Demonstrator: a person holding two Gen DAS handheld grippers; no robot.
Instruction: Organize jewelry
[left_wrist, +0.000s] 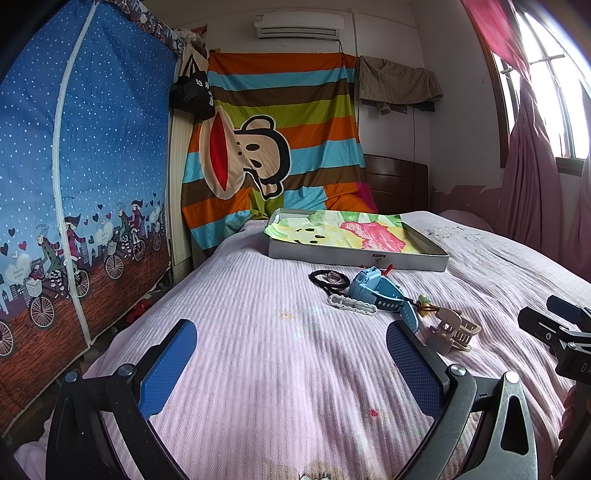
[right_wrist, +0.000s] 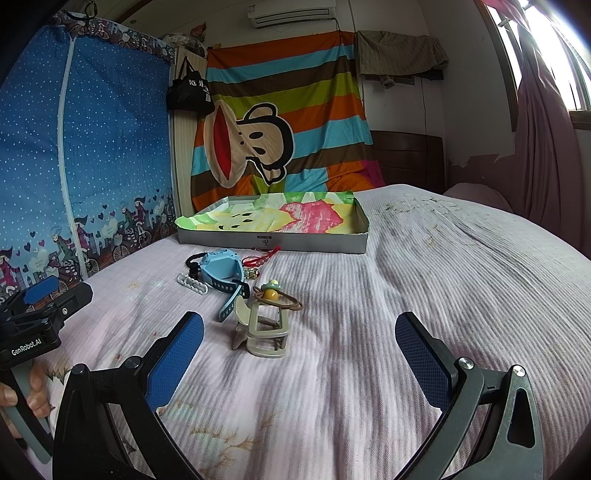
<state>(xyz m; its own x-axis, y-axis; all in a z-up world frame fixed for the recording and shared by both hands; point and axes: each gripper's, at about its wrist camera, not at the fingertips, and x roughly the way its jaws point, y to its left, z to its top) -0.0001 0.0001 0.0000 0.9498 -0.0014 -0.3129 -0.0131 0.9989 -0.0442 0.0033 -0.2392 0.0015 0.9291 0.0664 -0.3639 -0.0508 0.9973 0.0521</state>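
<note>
On the bed (right_wrist: 424, 266), just in front of the shallow grey box (right_wrist: 273, 240), all the small things lie loose in a cluster; none of them sits in the box, whose floor shows only a crumpled, brightly coloured paper lining (right_wrist: 295, 216). By that, the sorting looks not yet begun, and every piece is left to move.

Closest to the box is a red cord (right_wrist: 267, 254), and beside it a black loop (left_wrist: 328, 277). In front of the box lie a light blue watch (right_wrist: 223, 267) and, touching it, a white toothed clip (right_wrist: 192, 284). Further from the box come a brown hair tie with a yellow bead (right_wrist: 275, 295) and then a beige claw clip (right_wrist: 264, 328), the farthest piece from it.

Both tools hang above the bedcover with nothing between their blue pads. The left tool (left_wrist: 291, 362) is spread wide, its right pad near the watch strap end. The right tool (right_wrist: 299, 354) is spread as well, with the claw clip just ahead of its left pad, so that clip seems the likeliest first pick. A hand (right_wrist: 22, 402) grips the left tool's handle.

The bedcover is pale pink, ribbed and soft, with some stains. Behind the box hang a striped sheet with a cartoon monkey (left_wrist: 258, 147), a blue dotted fabric wardrobe (left_wrist: 92, 166) to its left, and pink curtains (left_wrist: 528, 177) at a bright window to its right.
</note>
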